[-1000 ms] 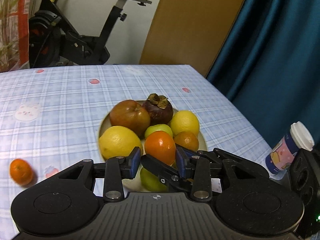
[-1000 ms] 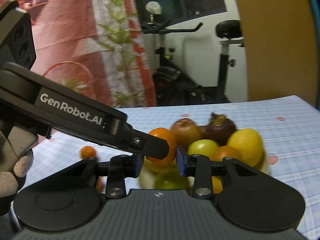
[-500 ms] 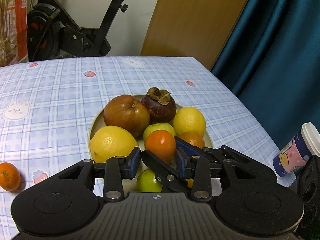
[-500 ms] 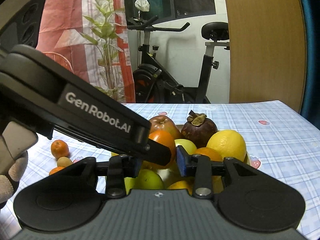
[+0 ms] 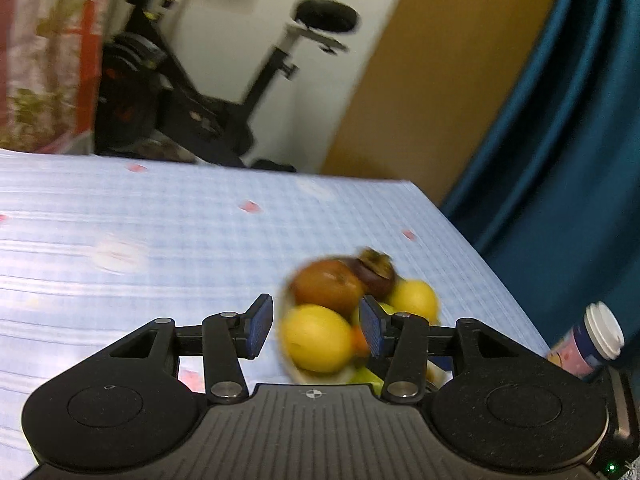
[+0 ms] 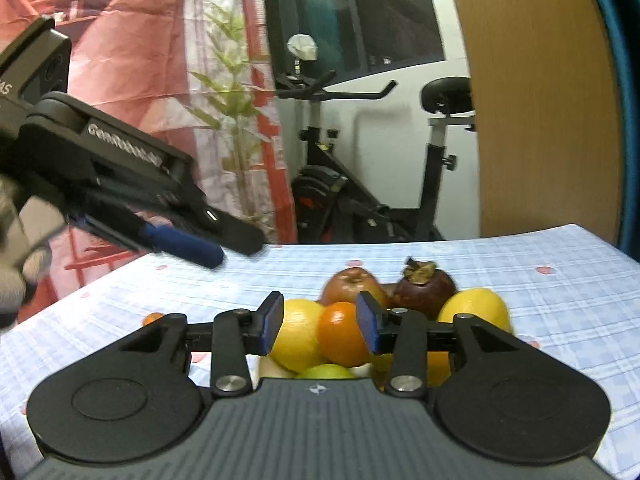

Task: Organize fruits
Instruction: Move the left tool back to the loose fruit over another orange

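An exercise bike (image 6: 360, 184) stands between red curtain (image 6: 132, 20) and wooden panel (image 6: 536, 100).

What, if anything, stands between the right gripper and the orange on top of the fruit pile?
Nothing visible. The right gripper, jaws apart and just opening, frames the orange with no pad pressing it. The left gripper hangs up and to the left, clear of the plate.
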Action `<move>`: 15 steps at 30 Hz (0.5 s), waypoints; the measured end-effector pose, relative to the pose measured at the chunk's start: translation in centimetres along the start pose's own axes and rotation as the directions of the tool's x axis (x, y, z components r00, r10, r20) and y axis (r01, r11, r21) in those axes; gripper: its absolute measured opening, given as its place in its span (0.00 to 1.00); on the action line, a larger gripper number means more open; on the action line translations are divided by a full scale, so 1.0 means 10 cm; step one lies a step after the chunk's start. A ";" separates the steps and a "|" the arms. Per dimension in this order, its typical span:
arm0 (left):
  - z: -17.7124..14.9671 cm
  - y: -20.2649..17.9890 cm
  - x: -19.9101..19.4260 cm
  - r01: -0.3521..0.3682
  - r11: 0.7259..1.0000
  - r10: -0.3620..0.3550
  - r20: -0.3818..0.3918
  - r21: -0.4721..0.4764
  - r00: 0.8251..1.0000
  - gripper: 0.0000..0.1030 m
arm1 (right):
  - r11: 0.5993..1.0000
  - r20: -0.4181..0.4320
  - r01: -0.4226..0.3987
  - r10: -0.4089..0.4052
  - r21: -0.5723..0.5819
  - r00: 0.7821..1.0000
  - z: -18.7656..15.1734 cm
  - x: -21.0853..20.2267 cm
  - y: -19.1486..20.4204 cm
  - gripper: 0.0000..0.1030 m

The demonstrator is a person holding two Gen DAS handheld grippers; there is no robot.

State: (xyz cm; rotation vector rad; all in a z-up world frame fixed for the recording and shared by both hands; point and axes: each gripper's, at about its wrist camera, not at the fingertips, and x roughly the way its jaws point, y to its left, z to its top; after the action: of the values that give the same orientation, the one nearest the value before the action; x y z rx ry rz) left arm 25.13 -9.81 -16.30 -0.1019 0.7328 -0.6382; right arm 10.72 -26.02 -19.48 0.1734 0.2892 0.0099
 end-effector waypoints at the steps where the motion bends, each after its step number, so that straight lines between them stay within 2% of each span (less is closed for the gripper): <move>1: 0.01 0.08 -0.07 -0.019 1.000 0.020 0.012 -0.011 1.000 0.49 | 1.000 -0.003 -0.014 0.014 -0.004 1.000 0.00 0.01 0.02 0.42; 8: 0.00 0.50 -0.37 -0.119 0.991 0.121 0.039 -0.055 0.992 0.49 | 0.996 -0.043 -0.078 0.076 -0.046 0.996 -0.01 0.05 0.22 0.42; 15: -0.17 0.69 -0.39 -0.151 0.987 0.152 0.011 -0.057 0.988 0.48 | 0.985 -0.106 -0.129 0.116 -0.117 0.988 -0.06 0.15 0.46 0.42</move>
State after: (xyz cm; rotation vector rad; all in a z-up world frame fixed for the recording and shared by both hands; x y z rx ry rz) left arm 25.27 -1.78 -17.35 -0.1012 0.7367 -0.4716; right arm 12.08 -21.33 -19.67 0.0675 0.3750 0.1586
